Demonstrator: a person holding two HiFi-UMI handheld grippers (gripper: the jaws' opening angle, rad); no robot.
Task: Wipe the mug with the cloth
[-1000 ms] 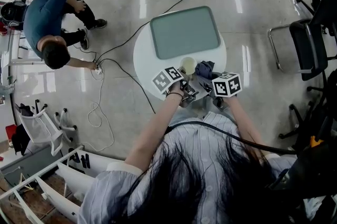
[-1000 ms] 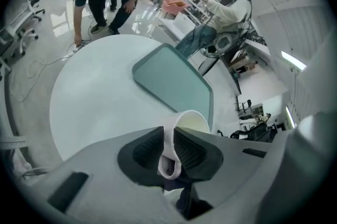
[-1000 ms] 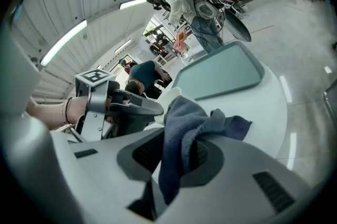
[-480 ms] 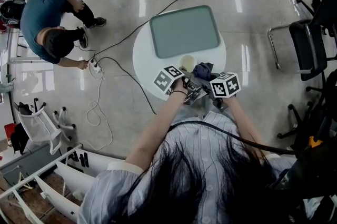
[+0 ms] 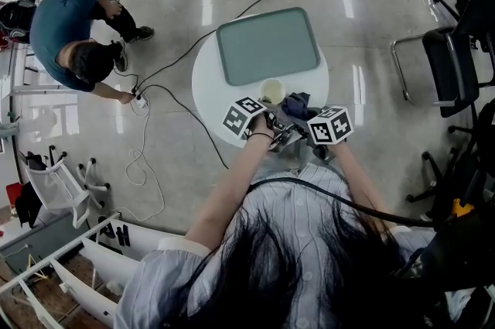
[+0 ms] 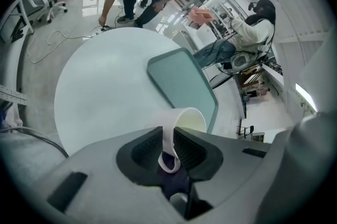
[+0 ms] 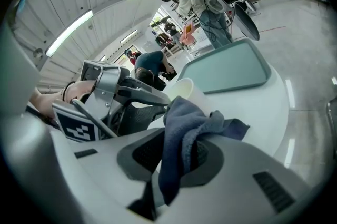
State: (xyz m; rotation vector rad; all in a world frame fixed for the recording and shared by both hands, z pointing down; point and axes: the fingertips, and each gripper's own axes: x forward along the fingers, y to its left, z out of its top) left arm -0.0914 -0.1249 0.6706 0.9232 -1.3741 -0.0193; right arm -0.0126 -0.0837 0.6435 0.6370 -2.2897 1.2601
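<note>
- A round white table (image 6: 100,91) spreads out ahead of both grippers. Beyond its far edge a person (image 5: 77,49) crouches on the floor.
- A grey-green tray (image 6: 181,83) lies flat on the table, just past the mug as seen from the left gripper.
- The left gripper (image 6: 168,148) is clamped on the handle of the cream mug (image 6: 185,118) and holds it tilted, mouth towards the tray.
- The right gripper (image 7: 176,157) pinches a dark blue cloth (image 7: 185,125), which bunches up ahead of its jaws, right beside the mug's wall.
- Progress, as a judgement: mug and cloth are both grasped and brought together, so wiping is starting or under way. How much is already wiped does not show.
- Hard to make out: whether the cloth touches the mug, whether the mug's base rests on the table, and the mug's far side.
</note>
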